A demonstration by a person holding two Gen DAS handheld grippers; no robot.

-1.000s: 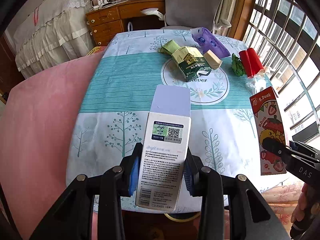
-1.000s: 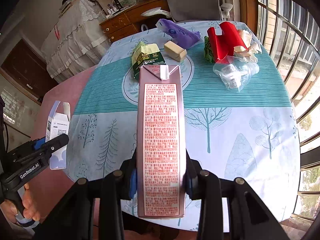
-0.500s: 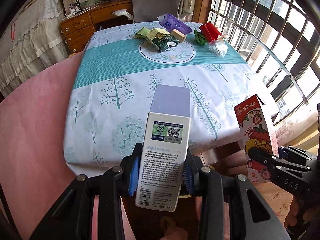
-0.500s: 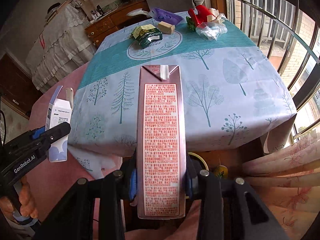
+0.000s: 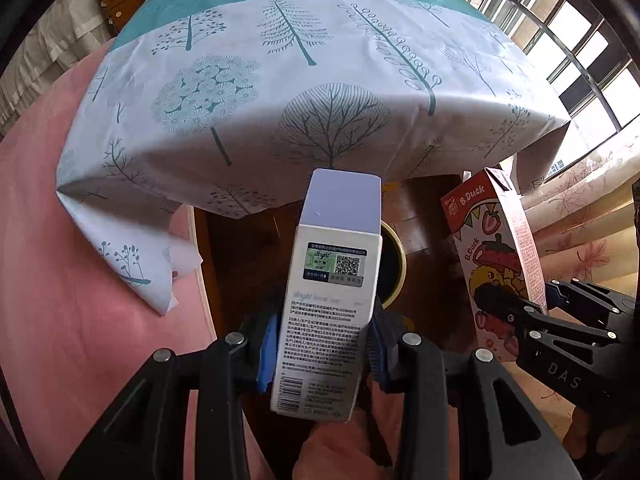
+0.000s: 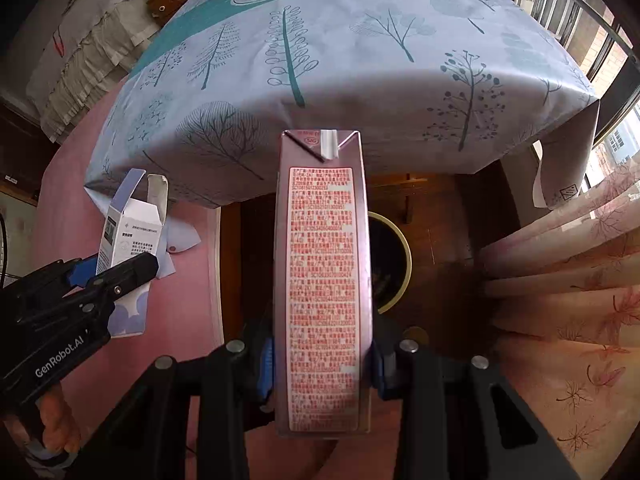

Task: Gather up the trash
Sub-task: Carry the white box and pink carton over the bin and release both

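Left claw [image 5: 322, 354] clamped on one white box [image 5: 334, 292], flap open. Right claw [image 6: 322, 354] clamped on one pink drink carton [image 6: 322, 280]. Both held above one dark yellow-rimmed bin [image 6: 394, 264] on floor, carton and box partly blocking it. Beyond: desk [image 5: 312, 60] with tree-print cloth, more litter at far edge.

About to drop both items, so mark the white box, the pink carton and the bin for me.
white box [image 5: 334, 312], left wrist view, its printed face between the gripper pads.
pink carton [image 6: 323, 280], right wrist view, its red-text panel.
bin [image 6: 402, 270], right wrist view, its yellowish rim right of the carton.
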